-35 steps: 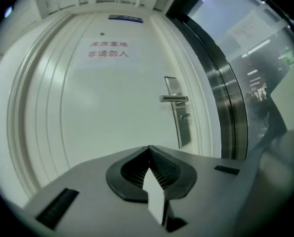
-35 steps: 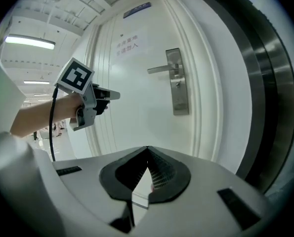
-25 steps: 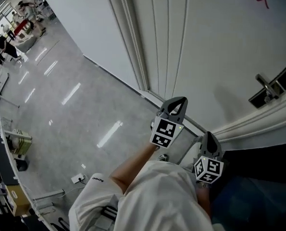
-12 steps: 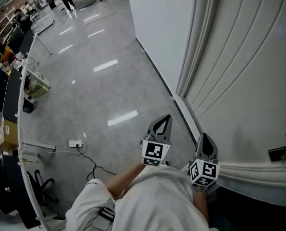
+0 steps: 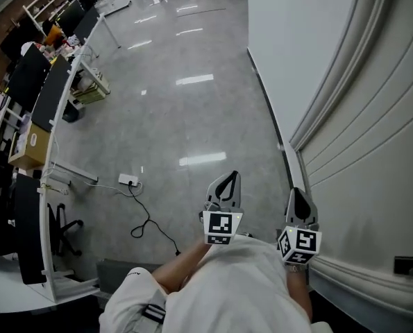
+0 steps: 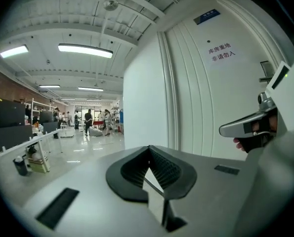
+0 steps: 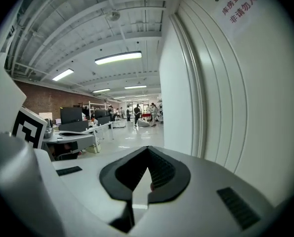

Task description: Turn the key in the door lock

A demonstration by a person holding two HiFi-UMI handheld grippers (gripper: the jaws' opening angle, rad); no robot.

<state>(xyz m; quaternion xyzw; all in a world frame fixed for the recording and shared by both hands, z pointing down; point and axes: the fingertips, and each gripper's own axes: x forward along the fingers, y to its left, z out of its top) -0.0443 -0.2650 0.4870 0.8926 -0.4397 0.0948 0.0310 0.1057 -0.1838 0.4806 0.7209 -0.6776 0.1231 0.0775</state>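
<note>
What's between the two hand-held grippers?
Nothing but bare, shiny grey floor lies between the left hand-held gripper and the right hand-held gripper; the head view shows it.

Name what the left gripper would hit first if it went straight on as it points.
Nothing near: the left gripper points out over the floor; farther on, probably the white wall, depth unclear.

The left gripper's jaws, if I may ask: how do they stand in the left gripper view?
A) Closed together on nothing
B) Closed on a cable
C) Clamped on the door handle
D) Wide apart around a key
A: the left gripper has its jaws meeting at the tips with nothing between them, and it is held in the air beside the white door.
</note>
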